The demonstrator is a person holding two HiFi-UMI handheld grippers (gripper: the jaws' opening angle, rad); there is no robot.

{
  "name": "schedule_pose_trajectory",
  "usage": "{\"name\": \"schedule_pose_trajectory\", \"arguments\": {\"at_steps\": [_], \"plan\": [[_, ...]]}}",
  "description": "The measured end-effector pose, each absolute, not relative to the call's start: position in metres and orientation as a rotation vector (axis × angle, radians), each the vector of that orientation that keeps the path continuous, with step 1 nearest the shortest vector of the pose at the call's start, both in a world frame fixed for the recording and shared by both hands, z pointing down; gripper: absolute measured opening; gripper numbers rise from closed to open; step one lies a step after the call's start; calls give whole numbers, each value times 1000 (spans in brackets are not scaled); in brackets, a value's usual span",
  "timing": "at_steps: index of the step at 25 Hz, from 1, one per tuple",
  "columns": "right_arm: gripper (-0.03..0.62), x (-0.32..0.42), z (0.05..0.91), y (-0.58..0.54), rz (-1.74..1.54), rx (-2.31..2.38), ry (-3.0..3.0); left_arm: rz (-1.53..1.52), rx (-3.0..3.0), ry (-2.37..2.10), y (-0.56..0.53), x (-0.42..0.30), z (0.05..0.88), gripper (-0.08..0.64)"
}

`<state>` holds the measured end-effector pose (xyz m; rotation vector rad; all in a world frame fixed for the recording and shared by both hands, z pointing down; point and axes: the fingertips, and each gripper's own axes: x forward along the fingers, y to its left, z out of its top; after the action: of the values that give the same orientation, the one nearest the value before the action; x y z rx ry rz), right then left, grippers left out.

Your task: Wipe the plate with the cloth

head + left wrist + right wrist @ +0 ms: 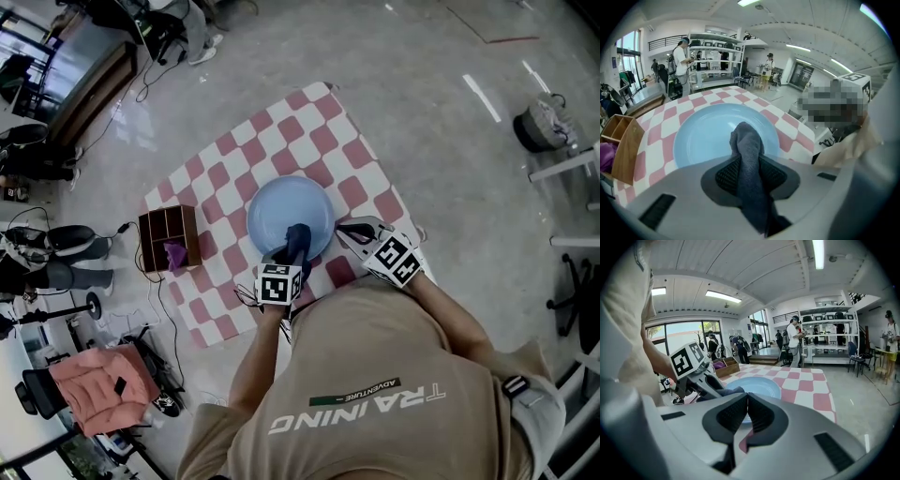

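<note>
A light blue plate (286,211) (708,131) (757,386) lies on the pink and white checked cloth-covered table (309,131). My left gripper (292,246) (749,164) is shut on a dark grey cloth (749,150) (298,239) (726,392), whose free end rests on the plate's near part. My right gripper (349,229) (747,411) sits at the plate's near right edge, jaws together with nothing between them. In the right gripper view the left gripper's marker cube (688,359) shows at left.
A brown wooden compartment box (169,236) (621,145) with a purple item inside stands at the table's left. The table's near edge (225,328) lies by my body. People and shelving (715,56) stand far across the room.
</note>
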<state>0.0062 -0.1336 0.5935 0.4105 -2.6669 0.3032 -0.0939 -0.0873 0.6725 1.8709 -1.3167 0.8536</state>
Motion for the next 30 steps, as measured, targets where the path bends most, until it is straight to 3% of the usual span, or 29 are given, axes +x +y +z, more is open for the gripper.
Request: {"name": "schedule_pose_trajectory", "arguments": {"at_steps": [7, 14, 30], "plan": [[17, 27, 596, -147, 332, 521, -2657, 863, 1966, -1197, -119, -28, 674, 107], [17, 52, 594, -163, 342, 634, -2642, 858, 2036, -1179, -179, -6, 668, 107], [17, 63, 588, -174, 318, 627, -2622, 734, 1931, -1443, -281, -82, 653, 106]]}}
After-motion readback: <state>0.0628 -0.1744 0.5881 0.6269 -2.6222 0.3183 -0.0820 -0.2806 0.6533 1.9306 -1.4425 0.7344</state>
